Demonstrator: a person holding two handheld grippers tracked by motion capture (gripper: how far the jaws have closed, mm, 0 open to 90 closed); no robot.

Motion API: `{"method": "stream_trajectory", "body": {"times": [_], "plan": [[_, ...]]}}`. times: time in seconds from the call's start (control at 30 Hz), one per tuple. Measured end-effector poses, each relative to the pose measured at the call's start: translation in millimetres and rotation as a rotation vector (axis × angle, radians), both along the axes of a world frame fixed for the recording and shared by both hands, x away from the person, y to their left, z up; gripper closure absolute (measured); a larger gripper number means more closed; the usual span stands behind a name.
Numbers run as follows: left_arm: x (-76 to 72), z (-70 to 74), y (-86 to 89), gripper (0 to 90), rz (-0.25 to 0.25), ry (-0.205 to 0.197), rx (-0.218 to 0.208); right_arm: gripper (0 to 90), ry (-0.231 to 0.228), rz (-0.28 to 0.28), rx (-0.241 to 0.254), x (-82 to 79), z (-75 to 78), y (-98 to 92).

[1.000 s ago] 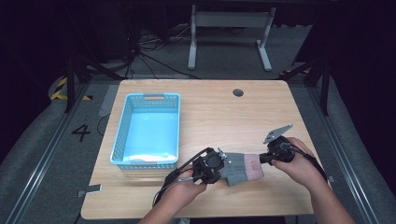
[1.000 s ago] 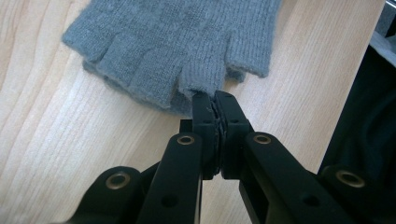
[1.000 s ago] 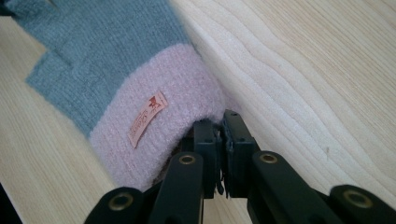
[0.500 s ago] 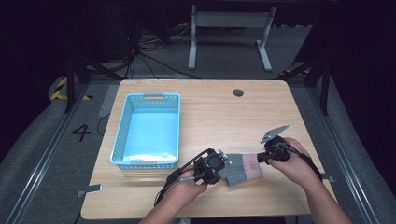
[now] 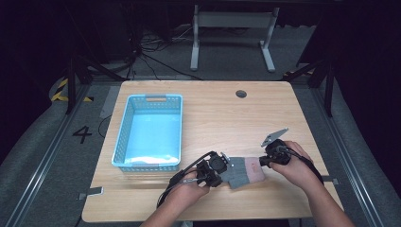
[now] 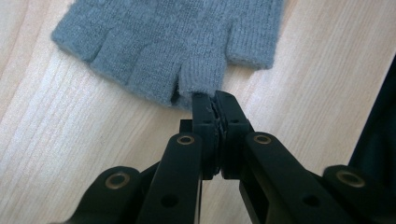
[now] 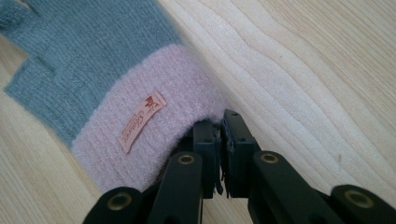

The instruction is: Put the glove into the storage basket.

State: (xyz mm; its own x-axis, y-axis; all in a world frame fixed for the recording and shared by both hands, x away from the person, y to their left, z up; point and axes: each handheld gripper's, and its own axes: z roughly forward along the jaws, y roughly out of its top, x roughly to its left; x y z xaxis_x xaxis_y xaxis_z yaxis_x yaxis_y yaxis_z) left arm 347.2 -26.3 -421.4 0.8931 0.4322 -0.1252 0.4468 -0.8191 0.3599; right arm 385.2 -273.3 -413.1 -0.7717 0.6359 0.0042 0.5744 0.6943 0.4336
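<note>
The grey knitted fingerless glove with a pink cuff (image 5: 242, 171) lies flat on the light wooden bench (image 5: 213, 109) near its front edge, stretched between my two claws: my left claw (image 5: 222, 171) at its finger end, my right claw (image 5: 261, 161) at its cuff. A light blue plastic basket (image 5: 124, 137) stands well apart to the left.

Along my left claw (image 6: 215, 100), the jaws are clenched on the tip of one short grey finger stub, the glove (image 6: 177, 42) spreading away beyond them.

Along my right claw (image 7: 219, 126), the jaws have just been easing apart, yet they pinch the edge of the pink cuff, beside its small orange label (image 7: 141, 121).
</note>
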Motion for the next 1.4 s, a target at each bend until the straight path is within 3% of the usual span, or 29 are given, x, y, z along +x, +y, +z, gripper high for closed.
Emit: {"method": "stream_trajectory", "body": {"times": [0.43,0.53,0.63,0.87,1.03,1.13,1.4], "plan": [[3.9,-5.6,0.8,86.5,0.002,0.017,0.011,78.7,-0.017,-0.018,-0.006,-2.8,4.2,-6.5],[3.3,-3.3,2.7,71.9,0.013,0.036,-0.003,78.1,-0.015,-0.018,-0.002,-4.6,7.7,-8.1],[2.0,6.2,5.8,63.3,0.022,0.019,-0.018,77.8,-0.020,-0.018,-0.002,-6.9,10.9,-8.4],[1.5,26.9,14.6,54.2,0.034,0.006,-0.104,75.8,-0.035,-0.041,0.017,-11.1,20.5,-14.6],[5.8,36.2,18.0,47.2,0.062,-0.007,-0.200,75.3,-0.043,-0.064,0.027,-14.2,25.4,-21.7],[7.6,39.3,16.8,39.9,0.074,-0.027,-0.225,75.0,-0.049,-0.079,0.032,-15.7,27.7,-26.4],[16.6,40.4,9.2,28.5,0.061,-0.035,-0.282,74.0,-0.053,-0.121,0.042,-21.6,30.3,-40.0]]}}
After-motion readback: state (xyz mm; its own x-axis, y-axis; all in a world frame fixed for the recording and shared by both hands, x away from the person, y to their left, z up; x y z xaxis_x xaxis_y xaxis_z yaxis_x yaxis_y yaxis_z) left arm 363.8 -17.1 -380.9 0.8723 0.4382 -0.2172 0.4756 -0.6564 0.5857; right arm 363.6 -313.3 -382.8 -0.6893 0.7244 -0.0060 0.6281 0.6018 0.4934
